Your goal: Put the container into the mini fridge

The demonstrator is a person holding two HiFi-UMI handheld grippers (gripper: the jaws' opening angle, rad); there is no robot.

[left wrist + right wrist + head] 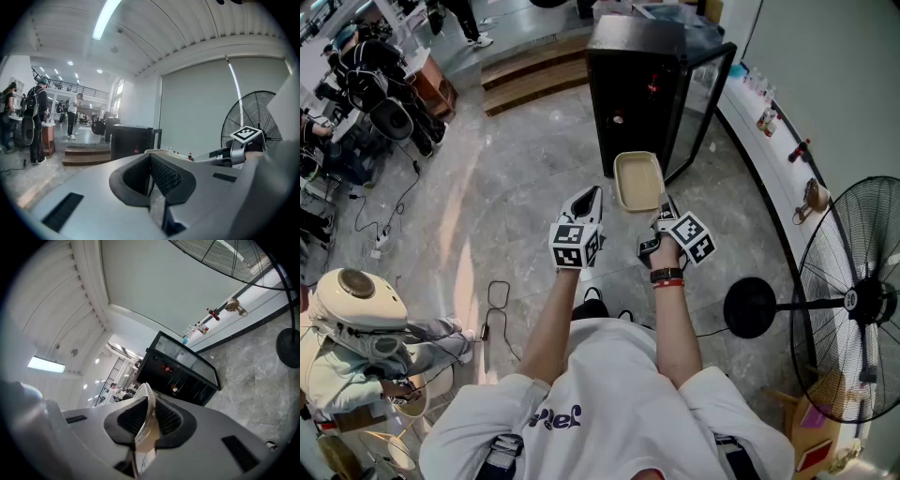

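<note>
Jaws of right gripper were clamped on the container rim, left gripper pinched shut on nothing | step: carry, container up in the air short of the mini fridge | next, I'd guess: get closer, slide it through the open door

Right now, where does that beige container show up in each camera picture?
Head view: container at centre, in the right hand-held gripper.
Left gripper view: container, probably the pale sliver above the jaws.
Right gripper view: container edge-on, clamped between the jaws.
Shared landmark: the black mini fridge.
</note>
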